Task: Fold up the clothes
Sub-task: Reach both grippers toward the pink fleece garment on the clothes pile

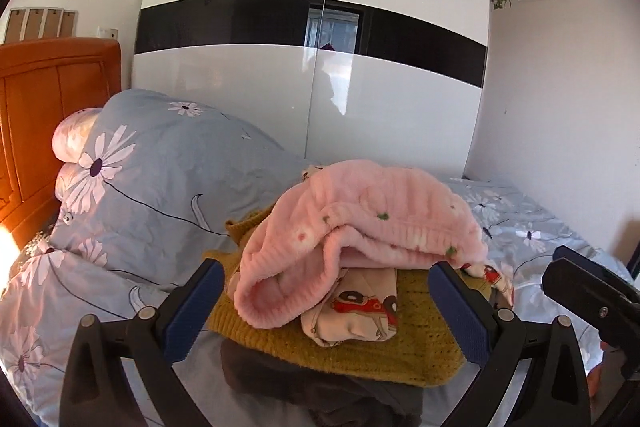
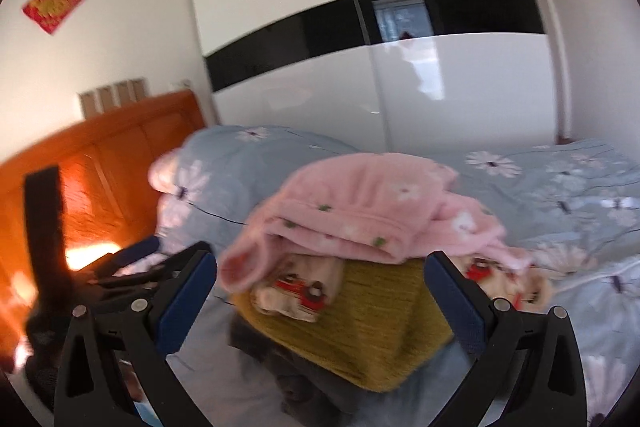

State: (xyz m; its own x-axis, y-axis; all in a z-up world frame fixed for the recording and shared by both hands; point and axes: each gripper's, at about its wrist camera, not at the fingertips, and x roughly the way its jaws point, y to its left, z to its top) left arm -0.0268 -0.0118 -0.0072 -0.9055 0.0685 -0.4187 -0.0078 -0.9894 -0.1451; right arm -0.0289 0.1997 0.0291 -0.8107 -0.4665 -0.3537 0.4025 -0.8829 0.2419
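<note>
A heap of clothes is seen on the bed, which is covered with a light blue sheet printed with white daisies. At the top of the heap a pink fleece garment is draped, crumpled rather than folded; beneath it a cream piece with a red cartoon print is tucked, then a mustard knitted garment, and a dark grey item at the bottom. The left gripper is held wide open just in front of the heap, nothing being pinched between its blue pads. The right gripper is likewise spread open near the same heap, and nothing is gripped. A bunched blue duvet lies against the orange wooden headboard, with a white wardrobe behind.
</note>
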